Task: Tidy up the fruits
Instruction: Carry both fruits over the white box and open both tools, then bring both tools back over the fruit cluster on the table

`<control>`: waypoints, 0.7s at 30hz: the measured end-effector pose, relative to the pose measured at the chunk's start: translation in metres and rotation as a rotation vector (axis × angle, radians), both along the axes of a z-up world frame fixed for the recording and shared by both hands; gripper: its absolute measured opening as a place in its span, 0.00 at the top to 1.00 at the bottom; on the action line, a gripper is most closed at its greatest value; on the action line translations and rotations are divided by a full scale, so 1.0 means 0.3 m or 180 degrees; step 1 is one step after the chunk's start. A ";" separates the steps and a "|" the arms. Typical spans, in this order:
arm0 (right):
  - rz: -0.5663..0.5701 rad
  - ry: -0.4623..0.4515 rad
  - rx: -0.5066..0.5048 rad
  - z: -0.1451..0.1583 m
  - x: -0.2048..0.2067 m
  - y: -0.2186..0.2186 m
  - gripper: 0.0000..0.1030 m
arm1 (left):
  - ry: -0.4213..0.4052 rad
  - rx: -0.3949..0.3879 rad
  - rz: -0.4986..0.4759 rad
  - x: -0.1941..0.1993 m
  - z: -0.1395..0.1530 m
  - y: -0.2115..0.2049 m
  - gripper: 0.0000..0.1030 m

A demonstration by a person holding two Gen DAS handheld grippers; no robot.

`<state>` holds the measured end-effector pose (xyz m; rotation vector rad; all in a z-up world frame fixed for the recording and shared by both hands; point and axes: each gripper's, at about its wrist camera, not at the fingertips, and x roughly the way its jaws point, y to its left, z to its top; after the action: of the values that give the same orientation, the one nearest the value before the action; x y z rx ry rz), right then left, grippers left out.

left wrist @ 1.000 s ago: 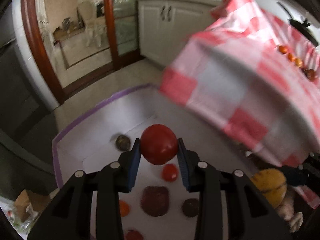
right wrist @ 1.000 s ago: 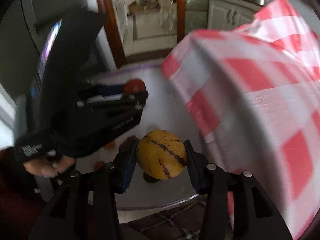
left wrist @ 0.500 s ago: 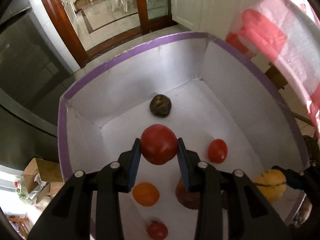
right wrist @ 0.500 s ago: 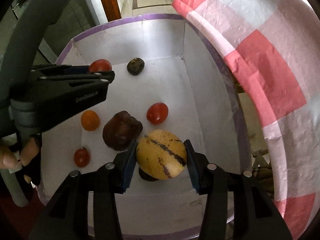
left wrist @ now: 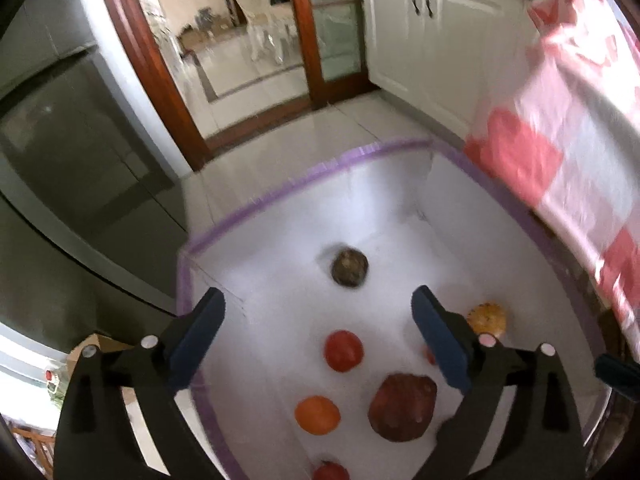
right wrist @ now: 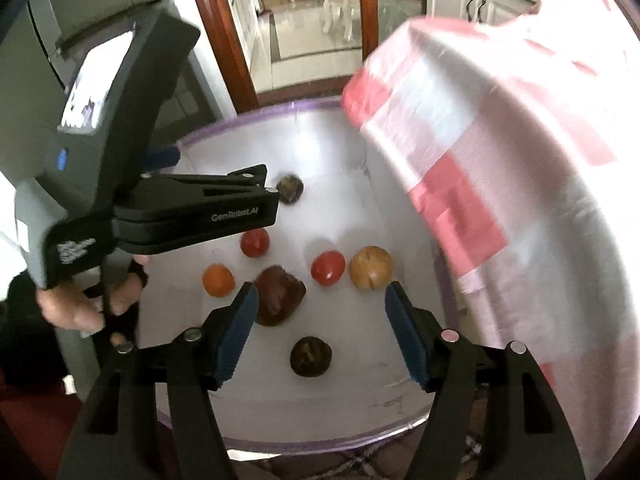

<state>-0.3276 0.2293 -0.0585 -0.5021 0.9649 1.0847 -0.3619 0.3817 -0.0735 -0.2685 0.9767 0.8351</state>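
A white box with a purple rim holds several fruits. My left gripper hangs over it, its jaws opening wide with nothing between them. A red tomato lies on the box floor below it. My right gripper is also opening and holds nothing. The yellow striped fruit rests on the floor beyond its right finger. Also in the box are an orange fruit, a dark red-brown fruit, a second tomato and two dark round fruits.
A red-and-white checked tablecloth hangs over the box's right side. A person's hand holds the left gripper's handle. A dark appliance stands to the left; a wooden door frame and white cabinets lie beyond.
Both grippers have opened. The red tomato has left the left jaws and the yellow fruit the right jaws; both now lie on the box floor. Both views have tipped upward.
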 end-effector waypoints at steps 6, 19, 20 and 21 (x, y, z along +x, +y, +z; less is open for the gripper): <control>-0.0078 -0.0080 0.0396 0.163 0.013 -0.070 0.29 | -0.0146 0.0096 -0.0142 0.040 0.116 -0.016 0.05; -0.1067 -0.0201 0.1219 0.415 0.246 -0.463 0.16 | -0.0388 -0.0209 -0.1077 0.283 0.347 -0.304 0.02; -0.1320 -0.0181 0.1314 0.423 0.298 -0.540 0.15 | -0.0412 -0.0259 -0.1188 0.325 0.369 -0.347 0.02; -0.1478 -0.0187 0.1346 0.418 0.324 -0.574 0.15 | -0.0438 -0.0311 -0.1286 0.366 0.389 -0.394 0.02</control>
<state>-0.2303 0.0571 0.0669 0.0403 0.7230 0.8120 -0.2522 0.2636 0.0433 -0.1997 0.9036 0.3958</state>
